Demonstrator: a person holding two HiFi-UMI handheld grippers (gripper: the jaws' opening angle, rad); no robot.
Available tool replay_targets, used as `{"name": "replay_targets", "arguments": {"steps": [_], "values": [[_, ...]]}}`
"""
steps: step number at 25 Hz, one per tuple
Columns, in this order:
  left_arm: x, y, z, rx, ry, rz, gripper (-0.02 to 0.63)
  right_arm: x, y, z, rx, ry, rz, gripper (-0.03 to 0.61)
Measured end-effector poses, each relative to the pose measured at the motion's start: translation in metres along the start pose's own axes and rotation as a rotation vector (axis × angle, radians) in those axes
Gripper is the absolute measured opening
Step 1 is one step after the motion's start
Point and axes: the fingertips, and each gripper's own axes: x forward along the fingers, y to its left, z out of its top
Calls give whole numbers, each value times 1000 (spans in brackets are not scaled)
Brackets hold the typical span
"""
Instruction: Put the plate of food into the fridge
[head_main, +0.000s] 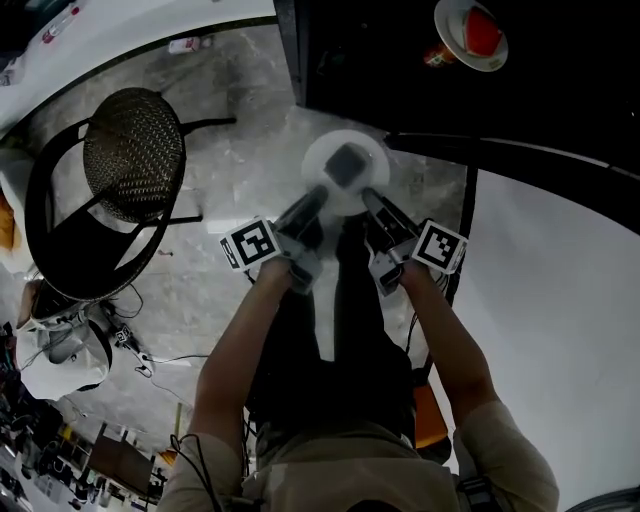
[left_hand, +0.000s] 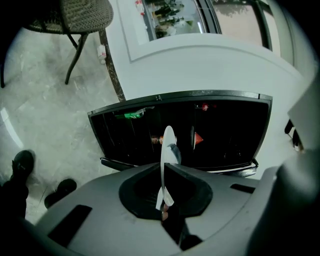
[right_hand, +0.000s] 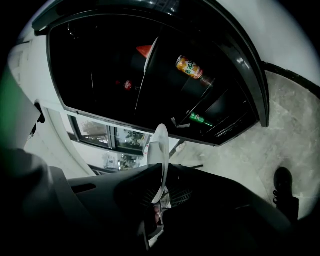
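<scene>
A white plate (head_main: 322, 158) with a grey piece of food (head_main: 346, 165) on it hangs level above the floor, in front of the dark open fridge (head_main: 400, 60). My left gripper (head_main: 318, 196) is shut on the plate's near left rim and my right gripper (head_main: 372, 198) is shut on its near right rim. In the left gripper view the plate (left_hand: 167, 147) shows edge-on, pinched in that gripper (left_hand: 162, 200), with the fridge (left_hand: 225, 135) straight ahead. In the right gripper view the plate (right_hand: 161, 142) is likewise edge-on in the gripper (right_hand: 159, 196), facing the fridge (right_hand: 100, 75).
Inside the fridge stand a second plate with red food (head_main: 472, 33), an orange can (right_hand: 190, 67) and a green item (right_hand: 200, 119). A wicker chair (head_main: 130, 150) stands on the floor at left. A white door panel (head_main: 560, 300) lies at right. A small bottle (head_main: 188, 45) rests by the wall.
</scene>
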Motion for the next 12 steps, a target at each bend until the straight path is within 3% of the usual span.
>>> {"name": "replay_targets", "arguments": {"steps": [6,9,12], "values": [[5,21,3,-46,-26,-1,15,12,-9,-4,-48,40,3,32],[13,29,-1,-54,-30,-10,14,7,-28,-2,-73,48,-70,32],[19,36,1,-61,-46,-7,15,0,-40,6,-82,25,-115,104]]}}
